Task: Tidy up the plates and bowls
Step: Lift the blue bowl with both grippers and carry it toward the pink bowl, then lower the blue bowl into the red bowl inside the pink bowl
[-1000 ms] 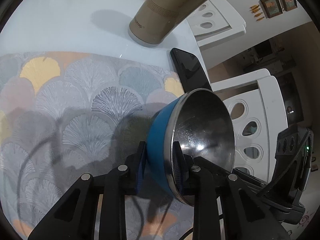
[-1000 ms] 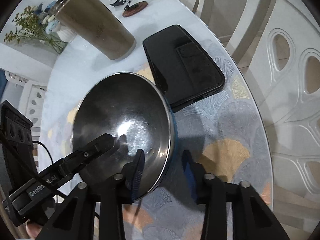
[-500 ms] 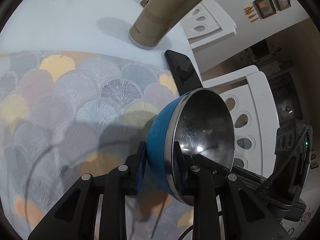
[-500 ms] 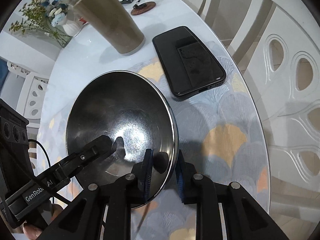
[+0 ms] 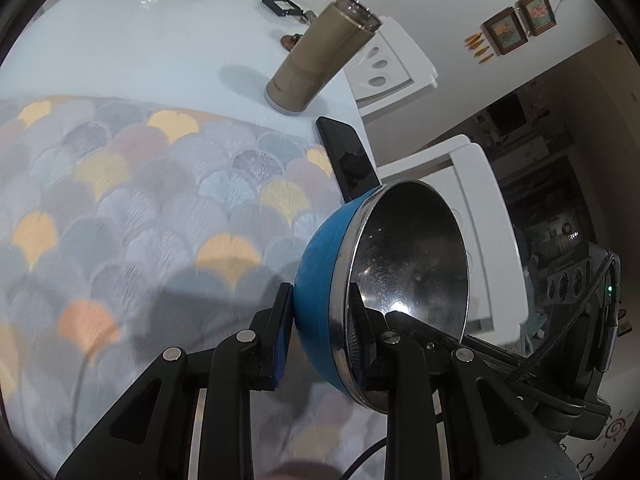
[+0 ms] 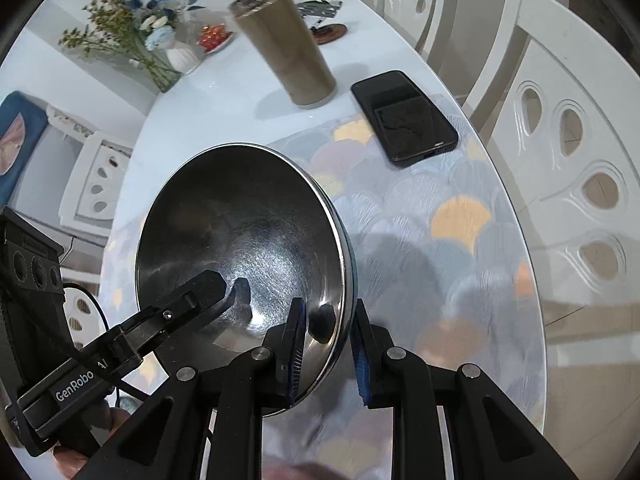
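The bowl (image 5: 408, 280), blue outside and steel inside, hangs in the air above the patterned mat (image 5: 132, 216), tilted so its mouth faces sideways, and it is carried by both tools at once. The left gripper (image 5: 320, 332) has its jaws pinching the bowl's wall, 1 pad on the blue outside and the other against the steel inside just past the rim. The right gripper (image 6: 326, 340) has its jaws pinched on the rim at another spot, again 1 pad inside and 1 outside. In the right wrist view the left tool's finger reaches into the bowl from the left of the right jaws.

To do this carry well, I would keep both pinches firm and move the 2 hands as 1, because any drift between them will twist the thin rim and the smooth steel may slip out of a pad. Level the bowl before lowering it, since set down at this tilt it would rock or roll on its round bottom.

Ahead of the jaws on the desk (image 5: 120, 52) stand a tan tumbler (image 6: 288, 52) and, beside it, a black phone (image 6: 404, 116) lying partly on the mat; both are near the path, so swing the bowl clear of them. No plates or other bowls show in either view, so where it belongs I cannot tell
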A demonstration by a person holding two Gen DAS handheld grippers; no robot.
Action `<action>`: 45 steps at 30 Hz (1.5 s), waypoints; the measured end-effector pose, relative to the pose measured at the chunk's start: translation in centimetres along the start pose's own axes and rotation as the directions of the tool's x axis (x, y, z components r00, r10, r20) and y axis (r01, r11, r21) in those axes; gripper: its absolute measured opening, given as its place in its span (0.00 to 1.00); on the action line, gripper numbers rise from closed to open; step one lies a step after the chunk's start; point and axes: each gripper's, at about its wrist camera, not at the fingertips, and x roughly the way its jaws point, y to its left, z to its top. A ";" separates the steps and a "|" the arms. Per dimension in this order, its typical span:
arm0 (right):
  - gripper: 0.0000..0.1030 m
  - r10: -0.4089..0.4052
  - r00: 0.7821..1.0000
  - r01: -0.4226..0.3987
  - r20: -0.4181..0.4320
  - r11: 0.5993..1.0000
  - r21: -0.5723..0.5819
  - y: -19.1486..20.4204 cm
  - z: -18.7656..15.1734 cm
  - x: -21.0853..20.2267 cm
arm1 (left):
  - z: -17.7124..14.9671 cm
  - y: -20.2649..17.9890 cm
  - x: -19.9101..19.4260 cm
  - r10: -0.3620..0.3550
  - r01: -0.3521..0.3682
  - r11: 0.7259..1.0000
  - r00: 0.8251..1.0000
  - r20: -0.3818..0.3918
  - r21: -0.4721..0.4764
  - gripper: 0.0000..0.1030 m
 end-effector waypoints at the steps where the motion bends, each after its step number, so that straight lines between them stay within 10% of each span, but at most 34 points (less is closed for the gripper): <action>1: 0.20 0.008 1.000 -0.008 0.005 1.000 -0.003 0.3 -0.7 -0.5 | -0.7 0.0 -0.7 -0.001 0.001 1.000 1.000 0.002 0.002 0.21; 26: 0.22 -0.056 0.998 0.057 0.018 0.997 -0.058 4.9 -16.3 -8.7 | -16.1 -0.7 -11.6 -0.057 0.055 0.997 0.997 0.048 0.054 0.22; 45: 0.23 -0.057 0.998 0.059 0.019 0.994 -0.091 6.9 -20.0 -9.3 | -17.1 -0.6 -12.4 -0.002 -0.005 0.987 0.999 0.043 0.159 0.21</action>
